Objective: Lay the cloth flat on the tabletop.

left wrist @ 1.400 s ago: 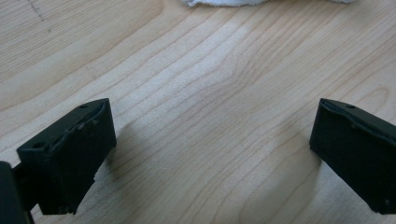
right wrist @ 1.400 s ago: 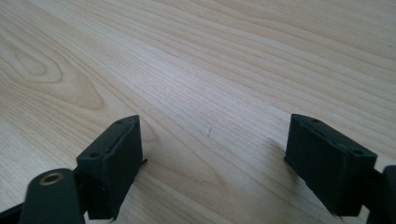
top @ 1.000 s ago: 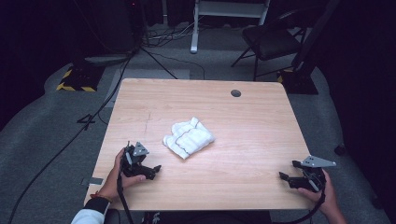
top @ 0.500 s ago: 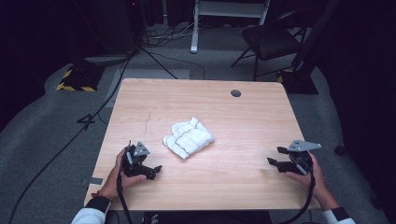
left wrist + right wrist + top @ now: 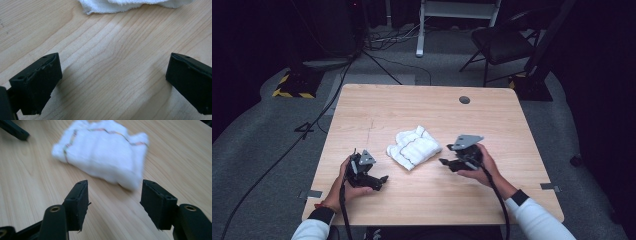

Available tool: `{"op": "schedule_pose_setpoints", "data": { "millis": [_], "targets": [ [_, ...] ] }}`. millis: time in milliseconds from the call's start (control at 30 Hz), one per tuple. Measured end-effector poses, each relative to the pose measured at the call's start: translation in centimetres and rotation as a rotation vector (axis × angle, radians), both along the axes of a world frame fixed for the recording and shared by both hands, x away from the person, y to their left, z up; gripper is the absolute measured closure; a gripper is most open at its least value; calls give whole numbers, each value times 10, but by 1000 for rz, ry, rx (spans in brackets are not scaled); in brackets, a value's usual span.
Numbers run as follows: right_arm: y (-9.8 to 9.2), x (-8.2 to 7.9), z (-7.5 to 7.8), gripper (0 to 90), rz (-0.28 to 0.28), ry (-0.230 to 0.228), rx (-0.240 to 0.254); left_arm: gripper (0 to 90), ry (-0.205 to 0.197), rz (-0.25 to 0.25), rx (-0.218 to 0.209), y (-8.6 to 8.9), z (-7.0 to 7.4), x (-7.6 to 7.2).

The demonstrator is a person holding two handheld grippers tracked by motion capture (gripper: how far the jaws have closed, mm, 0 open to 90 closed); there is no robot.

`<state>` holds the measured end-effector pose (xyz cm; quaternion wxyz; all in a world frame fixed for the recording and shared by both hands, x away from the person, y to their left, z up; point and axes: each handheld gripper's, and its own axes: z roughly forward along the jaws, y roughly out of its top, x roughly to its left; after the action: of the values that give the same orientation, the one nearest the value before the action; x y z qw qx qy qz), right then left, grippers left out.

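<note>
A folded white towel (image 5: 414,148) lies mid-worktop (image 5: 377,107). The right gripper (image 5: 447,162) sits just beside the towel's right edge, its fingers (image 5: 77,200) partly open, having just been closing, with nothing between them. To grasp well, it should slide in low and catch the near edge squarely. The left gripper (image 5: 382,180) rests near the towel, fingers (image 5: 37,80) wide and empty.

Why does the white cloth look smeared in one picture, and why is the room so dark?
In the right gripper view the cloth is motion-blurred, while the tongs stay sharp. The left gripper view is crisp, wood grain clear. In the high view light falls on the table; the floor around fades into black.
</note>
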<state>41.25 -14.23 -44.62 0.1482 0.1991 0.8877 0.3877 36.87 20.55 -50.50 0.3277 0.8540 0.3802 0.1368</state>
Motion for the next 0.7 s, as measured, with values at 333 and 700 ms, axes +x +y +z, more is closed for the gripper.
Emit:
{"op": "schedule_pose_setpoints", "data": {
  "millis": [333,700],
  "targets": [
    [81,6,-27,394,54,-20,-35,8,0,-67,1,-10,0,10],
    [60,14,-34,813,84,10,-96,35,-8,-90,0,-21,1,19]
  ]
}}
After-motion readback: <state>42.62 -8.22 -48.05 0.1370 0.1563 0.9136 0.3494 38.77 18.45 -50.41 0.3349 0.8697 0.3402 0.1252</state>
